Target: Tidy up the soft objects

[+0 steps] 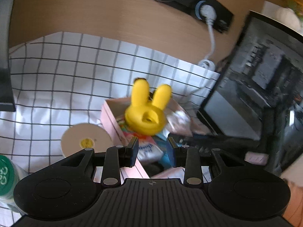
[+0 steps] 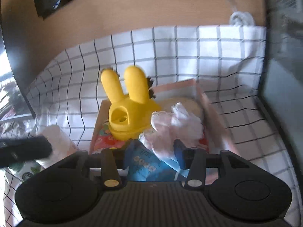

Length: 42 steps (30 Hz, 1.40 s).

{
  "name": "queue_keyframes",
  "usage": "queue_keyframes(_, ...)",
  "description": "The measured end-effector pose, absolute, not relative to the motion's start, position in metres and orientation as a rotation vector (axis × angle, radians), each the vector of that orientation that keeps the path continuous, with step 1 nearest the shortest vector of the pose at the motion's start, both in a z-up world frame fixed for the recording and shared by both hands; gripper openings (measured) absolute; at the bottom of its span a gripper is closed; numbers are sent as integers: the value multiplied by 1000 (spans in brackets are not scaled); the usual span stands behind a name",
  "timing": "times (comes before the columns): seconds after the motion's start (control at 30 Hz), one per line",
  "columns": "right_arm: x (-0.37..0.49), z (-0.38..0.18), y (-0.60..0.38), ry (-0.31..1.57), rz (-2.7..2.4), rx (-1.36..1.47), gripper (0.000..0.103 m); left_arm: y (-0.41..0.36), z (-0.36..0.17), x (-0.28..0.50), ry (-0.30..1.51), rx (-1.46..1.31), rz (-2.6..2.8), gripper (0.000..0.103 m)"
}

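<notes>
Over the checked cloth (image 1: 56,79), from my left wrist camera, I look down on a pink box (image 1: 111,119) crammed with soft things, and a yellow rabbit-eared toy (image 1: 145,111) rides on top of the heap, ears pointing away from me. My left gripper (image 1: 153,145) hangs just short of the box with its fingers parted and nothing between them; a white tissue packet (image 1: 149,151) and something blue lie below the gap, untouched. I judge the toy sits high because the box is already full beneath it. A round beige lid (image 1: 85,140) rests just beside the box on the cloth, and a dark monitor (image 1: 255,98) stands to the right, so the work is hemmed into this corner of the desk.

From my right wrist camera the same toy (image 2: 126,113) leans over the box's near left corner, beside a crumpled clear plastic bag (image 2: 176,126) that fills the middle. My right gripper (image 2: 149,157) is spread apart too, its fingertips hidden behind a blue packet (image 2: 144,166); I see no grip on it. My left tool shows as a dark bar at the left edge. I think the bag needs pressing down next.
</notes>
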State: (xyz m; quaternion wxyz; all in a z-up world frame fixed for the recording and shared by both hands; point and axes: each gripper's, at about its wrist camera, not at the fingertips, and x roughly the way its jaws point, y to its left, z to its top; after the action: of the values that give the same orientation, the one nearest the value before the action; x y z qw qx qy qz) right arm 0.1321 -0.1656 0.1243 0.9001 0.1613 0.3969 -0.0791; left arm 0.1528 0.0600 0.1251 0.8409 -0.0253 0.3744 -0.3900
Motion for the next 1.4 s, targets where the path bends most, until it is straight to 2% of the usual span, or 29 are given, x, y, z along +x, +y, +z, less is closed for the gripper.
queue_keyframes(0.23, 113, 138, -170, 796, -236, 226, 52, 42, 98, 119, 794, -1, -831, 35)
queue_keyframes(0.27, 116, 134, -173, 803, -225, 201, 51, 38, 93, 114, 794, 3, -816, 35)
queue_keyframes(0.33, 126, 124, -179, 822, -197, 141, 34, 25, 82, 107, 789, 11, -767, 35)
queue_keyframes(0.37, 132, 118, -184, 829, -167, 123, 31, 19, 79, 104, 778, 13, -737, 35)
queue_keyframes(0.6, 139, 91, -209, 872, -56, 34, 31, -12, 83, 83, 693, -59, -509, 35)
queue_keyframes(0.77, 124, 103, -216, 834, -8, 119, 40, 11, 76, 50, 726, -60, -363, 36)
queue_keyframes(0.9, 85, 130, -202, 669, 42, 87, 65, 48, 66, 21, 735, 60, -224, 36)
queue_keyframes(0.93, 72, 135, -197, 628, 58, 66, 69, 61, 62, 14, 755, 81, -192, 36)
queue_keyframes(1.03, 38, 139, -182, 593, 144, 23, 73, 91, 51, 2, 847, 71, -120, 35)
queue_keyframes(1.17, 25, 116, -160, 731, 282, 0, 74, 99, 37, -8, 907, 23, -75, 36)
queue_keyframes(1.33, 22, 86, -142, 866, 356, -42, 74, 73, 30, -23, 865, 29, -81, 49)
queue_keyframes(1.4, 23, 78, -143, 914, 380, -27, 74, 60, 28, -24, 847, 36, -84, 60)
